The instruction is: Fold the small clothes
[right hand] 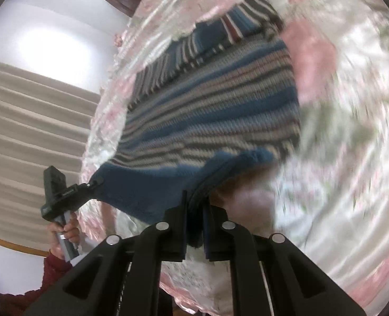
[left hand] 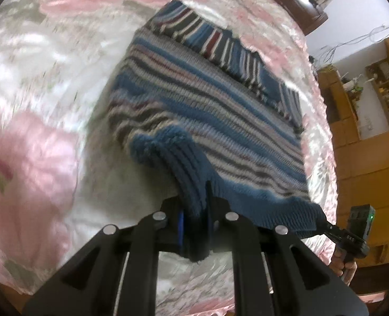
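**Striped sweater gripped at its blue hem by both grippers**

The striped sweater (left hand: 194, 105) is spread on the pink floral bedspread (left hand: 36, 158). Wooden shelving (left hand: 365, 137) is seen only in the left wrist view; a beige curtain (right hand: 31, 131) only in the right. The left gripper (left hand: 194, 223) is clamped narrowly on the blue hem, lifted off the bedspread. The right gripper (right hand: 194, 221) is closed on the same hem.

floral satin bedspread (left hand: 36, 158), striped sweater (left hand: 207, 110) apparently atop
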Motion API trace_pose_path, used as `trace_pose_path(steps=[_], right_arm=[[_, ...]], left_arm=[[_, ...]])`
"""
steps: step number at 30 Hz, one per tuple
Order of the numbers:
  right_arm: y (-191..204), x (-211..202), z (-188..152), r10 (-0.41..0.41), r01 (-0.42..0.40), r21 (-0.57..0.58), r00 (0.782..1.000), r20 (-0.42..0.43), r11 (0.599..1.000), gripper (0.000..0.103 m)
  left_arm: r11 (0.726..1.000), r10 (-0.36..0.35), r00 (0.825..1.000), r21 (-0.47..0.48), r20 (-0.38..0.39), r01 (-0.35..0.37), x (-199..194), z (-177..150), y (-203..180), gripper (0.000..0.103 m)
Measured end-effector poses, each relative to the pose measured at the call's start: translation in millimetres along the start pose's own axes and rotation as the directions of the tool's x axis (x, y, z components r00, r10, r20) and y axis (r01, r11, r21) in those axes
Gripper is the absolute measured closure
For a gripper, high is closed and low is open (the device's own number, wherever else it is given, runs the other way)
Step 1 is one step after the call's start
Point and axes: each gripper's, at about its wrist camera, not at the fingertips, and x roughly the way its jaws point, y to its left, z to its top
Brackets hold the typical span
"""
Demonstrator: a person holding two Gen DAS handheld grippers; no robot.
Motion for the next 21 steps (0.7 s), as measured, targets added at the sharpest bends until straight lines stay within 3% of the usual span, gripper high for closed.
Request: trace_pose_path(steps=[5, 13, 21], right_arm=[[2, 2, 48, -0.029, 0.029, 0.017, 0.999, 0.012, 0.999, 0.094], [-28, 38, 123, -0.077, 0.078, 0.102, 0.997, -0.011, 0.992, 0.094], [-65, 85, 156, -0.108, 0.119, 0.16, 0.991, -0.078, 0.98, 0.091]], left_arm=[[1.0, -0.003, 1.0, -0.004, 0.024, 0.004, 6, 37, -10, 0.092], [0.998, 0.005, 1.0, -0.059, 0.023, -0.004, 53, 99, -8, 0.092], [0.994, 0.052, 0.998, -0.098, -0.03, -0.055, 115, 131, 10, 0.087]])
